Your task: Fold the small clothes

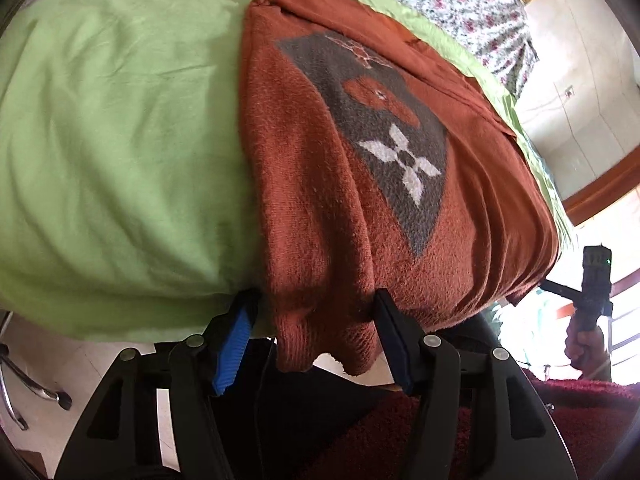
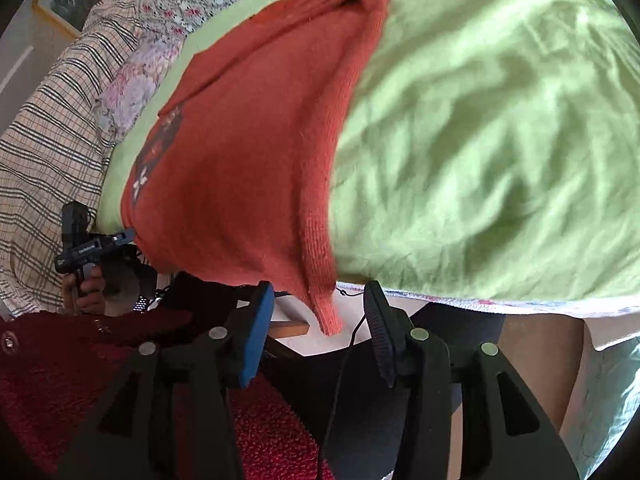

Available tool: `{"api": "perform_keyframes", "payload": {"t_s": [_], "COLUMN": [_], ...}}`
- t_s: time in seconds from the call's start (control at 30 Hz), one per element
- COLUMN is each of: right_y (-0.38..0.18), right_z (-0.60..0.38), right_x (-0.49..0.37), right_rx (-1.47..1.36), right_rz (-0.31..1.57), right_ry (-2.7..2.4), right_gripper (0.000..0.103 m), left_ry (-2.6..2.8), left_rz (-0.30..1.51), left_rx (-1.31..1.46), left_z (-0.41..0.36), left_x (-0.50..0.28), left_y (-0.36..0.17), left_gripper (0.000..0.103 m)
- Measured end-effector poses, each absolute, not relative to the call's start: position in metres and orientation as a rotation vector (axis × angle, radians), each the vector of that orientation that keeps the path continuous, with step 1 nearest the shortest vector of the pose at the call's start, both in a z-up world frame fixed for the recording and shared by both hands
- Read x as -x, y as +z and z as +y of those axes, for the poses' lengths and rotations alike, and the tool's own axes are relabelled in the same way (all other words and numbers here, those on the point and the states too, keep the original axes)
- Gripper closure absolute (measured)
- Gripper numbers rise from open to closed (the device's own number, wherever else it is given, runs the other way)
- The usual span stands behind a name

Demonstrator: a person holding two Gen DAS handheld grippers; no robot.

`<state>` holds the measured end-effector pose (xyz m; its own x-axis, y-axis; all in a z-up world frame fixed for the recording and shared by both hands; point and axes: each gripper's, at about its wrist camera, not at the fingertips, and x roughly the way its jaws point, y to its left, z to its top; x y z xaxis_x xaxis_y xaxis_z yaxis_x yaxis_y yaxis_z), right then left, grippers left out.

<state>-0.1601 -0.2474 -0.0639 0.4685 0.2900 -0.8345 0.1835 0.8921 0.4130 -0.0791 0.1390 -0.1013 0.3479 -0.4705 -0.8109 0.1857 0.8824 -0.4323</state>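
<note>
So there's a rust-orange knitted sweater (image 1: 360,184) spread on a light green sheet (image 1: 120,140) over a bed, running from the top centre of the left wrist view down to the bottom centre, where its hem hangs off the bed edge. It has a grey panel (image 1: 384,128) with a white four-petal flower on it, sitting right of centre. The left gripper (image 1: 316,312) is at the bottom of that view with its jaws standing fairly wide, and the drooping hem corner sits between them, but the pads don't look pressed on it. In the right wrist view the same sweater fills the left-centre and narrows to a ribbed corner (image 2: 328,312) dangling low in the middle. The right gripper (image 2: 320,308) has its jaws apart too, that corner hanging in the gap, touching neither pad as far as I can see. A floral cloth (image 2: 192,0) and a plaid blanket (image 2: 48,120) sit in the upper left there. Dark red fuzzy fabric (image 2: 60,380) fills the lower left. The right view is a bit blurry.
</note>
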Motion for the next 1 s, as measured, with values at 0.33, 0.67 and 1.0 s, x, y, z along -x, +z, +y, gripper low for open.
{"api": "perform_keyframes", "payload": {"t_s": [0.33,0.67,1.0], "right_y": [-0.074,-0.033,0.034], "right_z": [-0.225,-0.235,-0.257], "right_x": [0.145,0.163,0.13], "right_rx": [-0.421,-0.567,-0.628], "right_rz": [1.096,0.905,0.624], "right_ry": [0.157,0.307,0.325], "right_gripper": [0.094,0.095,0.095], "left_ry": [-0.493,-0.519,-0.514], "left_rz": [1.097,0.941,0.709], "left_rx": [0.192,0.273,0.377], "left_z": [0.125,0.138,0.144], "left_x": [0.087,0.103,0.042], "left_y": [-0.089,-0.035,0.034], "left_gripper": [0.094,0.097,0.1]}}
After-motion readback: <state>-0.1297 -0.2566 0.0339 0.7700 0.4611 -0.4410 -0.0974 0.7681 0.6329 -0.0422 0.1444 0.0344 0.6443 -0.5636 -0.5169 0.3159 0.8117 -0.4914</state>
